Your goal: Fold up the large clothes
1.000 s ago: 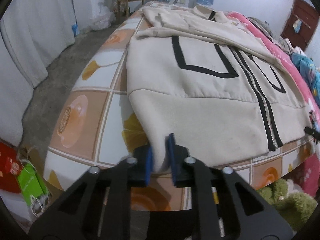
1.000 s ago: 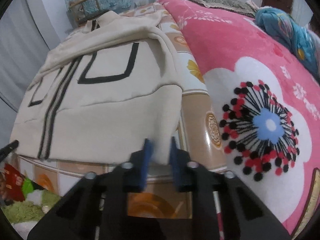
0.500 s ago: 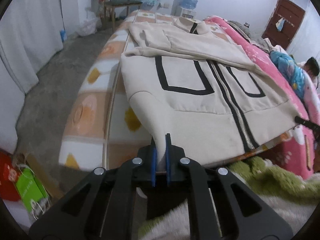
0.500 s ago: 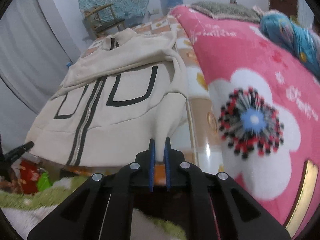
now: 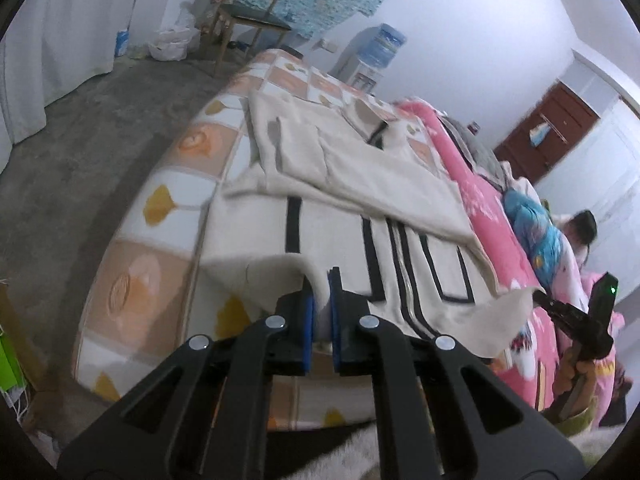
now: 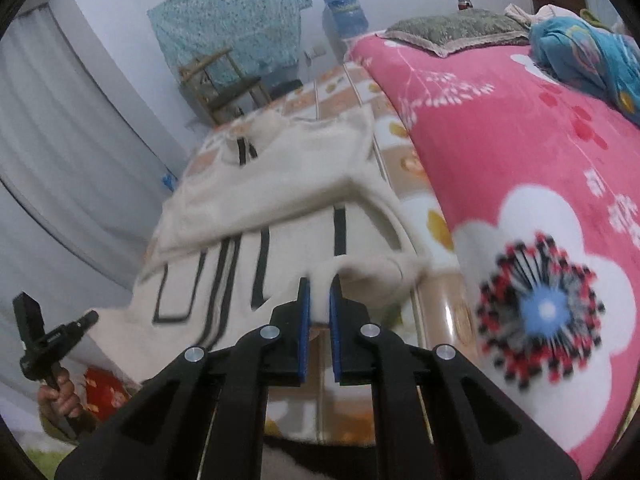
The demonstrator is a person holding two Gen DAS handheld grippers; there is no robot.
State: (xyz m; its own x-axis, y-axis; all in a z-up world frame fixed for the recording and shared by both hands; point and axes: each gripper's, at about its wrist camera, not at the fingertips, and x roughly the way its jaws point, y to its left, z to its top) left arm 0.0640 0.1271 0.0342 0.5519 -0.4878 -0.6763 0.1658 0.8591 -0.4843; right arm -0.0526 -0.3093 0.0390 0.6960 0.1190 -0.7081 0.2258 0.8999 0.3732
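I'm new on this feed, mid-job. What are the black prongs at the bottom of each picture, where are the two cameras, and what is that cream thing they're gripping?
There is no robot arm: a person holds a two-finger gripper in each hand, with a fisheye camera on each looking forward along the fingers. The black prongs with blue pads are those fingers.

One picture comes from the left gripper, the other from the right gripper. Each also catches the opposite handheld unit at its edge.

On the bed's orange-and-white tiled sheet lies a large cream zip-up jacket with black lines, sleeves folded across it. Beside it lies a pink flowered blanket.

Each gripper is shut on a bottom corner of the jacket, lifted off the sheet, apparently to fold the hem towards the collar.
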